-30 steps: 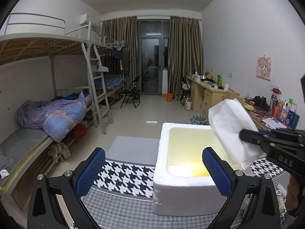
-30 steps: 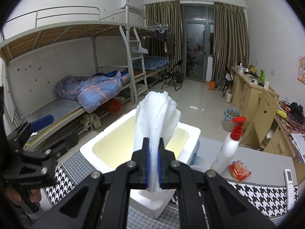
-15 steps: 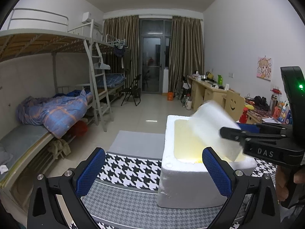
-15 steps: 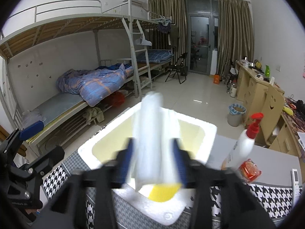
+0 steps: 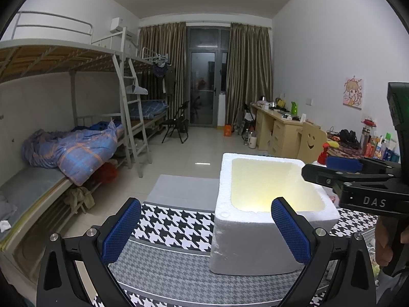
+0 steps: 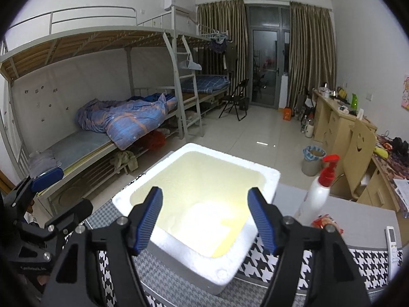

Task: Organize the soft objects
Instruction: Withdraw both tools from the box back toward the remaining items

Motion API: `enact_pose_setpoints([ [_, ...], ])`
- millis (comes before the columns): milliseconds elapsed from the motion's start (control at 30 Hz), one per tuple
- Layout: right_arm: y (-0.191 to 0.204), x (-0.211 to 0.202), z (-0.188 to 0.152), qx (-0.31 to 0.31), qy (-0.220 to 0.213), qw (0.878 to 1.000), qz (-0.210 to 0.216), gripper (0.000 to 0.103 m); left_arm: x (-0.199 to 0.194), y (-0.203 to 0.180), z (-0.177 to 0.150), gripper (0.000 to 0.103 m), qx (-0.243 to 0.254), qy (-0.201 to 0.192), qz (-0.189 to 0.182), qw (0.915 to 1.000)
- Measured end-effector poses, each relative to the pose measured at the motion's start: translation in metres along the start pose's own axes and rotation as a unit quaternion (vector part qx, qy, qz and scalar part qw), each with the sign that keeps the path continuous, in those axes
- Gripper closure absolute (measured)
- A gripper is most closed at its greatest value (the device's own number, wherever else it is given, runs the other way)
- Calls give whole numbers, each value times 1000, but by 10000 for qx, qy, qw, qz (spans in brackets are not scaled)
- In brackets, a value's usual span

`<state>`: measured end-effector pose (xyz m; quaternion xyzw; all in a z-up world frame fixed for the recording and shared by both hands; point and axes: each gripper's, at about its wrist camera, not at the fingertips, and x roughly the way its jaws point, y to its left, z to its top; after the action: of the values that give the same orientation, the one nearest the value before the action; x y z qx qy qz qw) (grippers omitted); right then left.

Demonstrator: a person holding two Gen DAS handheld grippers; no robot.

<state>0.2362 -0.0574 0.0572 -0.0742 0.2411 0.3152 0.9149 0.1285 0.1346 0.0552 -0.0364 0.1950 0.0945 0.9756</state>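
Note:
A white foam box (image 5: 230, 222) with a yellowish inside stands on a houndstooth cloth (image 5: 173, 225); it also shows in the right wrist view (image 6: 225, 268). A white soft cloth (image 6: 207, 217) lies on the box's floor. My right gripper (image 6: 208, 220) is open and empty just above the box's near rim; it shows from the side in the left wrist view (image 5: 329, 168). My left gripper (image 5: 204, 232) is open and empty, to the left of and in front of the box.
A white pump bottle with a red top (image 6: 317, 192), a red packet (image 6: 327, 223) and a remote (image 6: 392, 240) lie right of the box. Bunk beds (image 5: 64, 158) stand on the left, desks (image 5: 278, 128) on the right.
My right gripper opened and let go of the white cloth, which dropped into the foam box. The left gripper stayed open and shifted a little to the left.

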Motion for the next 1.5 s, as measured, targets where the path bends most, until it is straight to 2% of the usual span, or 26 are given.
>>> enact_pose_setpoints([
  [300,-2,-30,-9,29,-311,9995,-58,6,-15,-13,1,1,75,-122,-45,9999],
  [800,-6,-61,-27,46,-547,9984,-148,3,-36,-31,3,1,176,-279,-44,9994],
  [1500,-14,-98,-65,-1,-781,9963,-370,2,-66,-51,-14,1,270,-451,-193,9984],
])
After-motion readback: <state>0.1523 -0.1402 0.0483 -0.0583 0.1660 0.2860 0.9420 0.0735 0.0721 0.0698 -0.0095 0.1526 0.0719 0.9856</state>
